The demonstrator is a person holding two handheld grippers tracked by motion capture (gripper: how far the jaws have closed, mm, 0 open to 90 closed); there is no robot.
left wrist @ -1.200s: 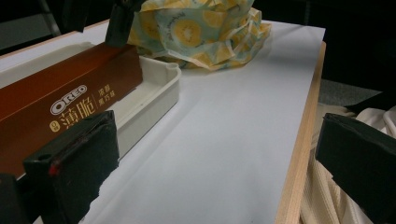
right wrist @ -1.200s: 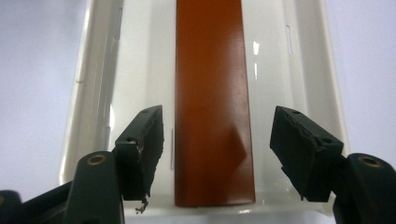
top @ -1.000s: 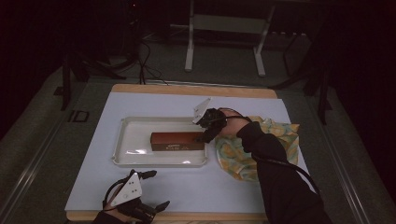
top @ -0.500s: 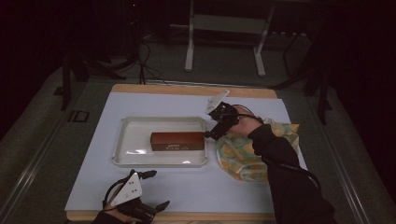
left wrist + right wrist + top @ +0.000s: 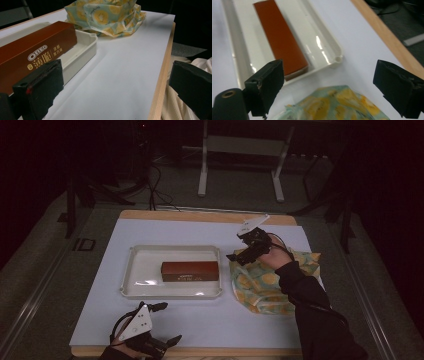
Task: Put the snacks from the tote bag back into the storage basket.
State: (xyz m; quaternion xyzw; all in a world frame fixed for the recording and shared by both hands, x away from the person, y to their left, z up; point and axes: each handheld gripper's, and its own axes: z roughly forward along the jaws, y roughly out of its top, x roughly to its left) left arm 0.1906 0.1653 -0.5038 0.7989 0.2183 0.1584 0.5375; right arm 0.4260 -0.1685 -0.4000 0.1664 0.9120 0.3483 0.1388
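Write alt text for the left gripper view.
A brown Oreo box lies in a white tray on a pale table, seen between the open black jaws of the left hand-held gripper. A yellow-patterned cloth sits bunched beyond.

One white tray and one brown cookie box are counted. One yellow patterned cloth is seen, plus two grippers.

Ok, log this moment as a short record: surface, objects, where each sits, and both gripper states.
surface: white sheet on a wood-edged table
tray: cream plastic tray, left of centre
box: brown Oreo box lying flat in the tray's right part
cloth: crumpled yellow and teal fruit-print cloth, right of the tray, apart from it
left gripper: open, empty, at the near table edge
right gripper: open, empty, above the cloth's left edge, pointing toward the tray
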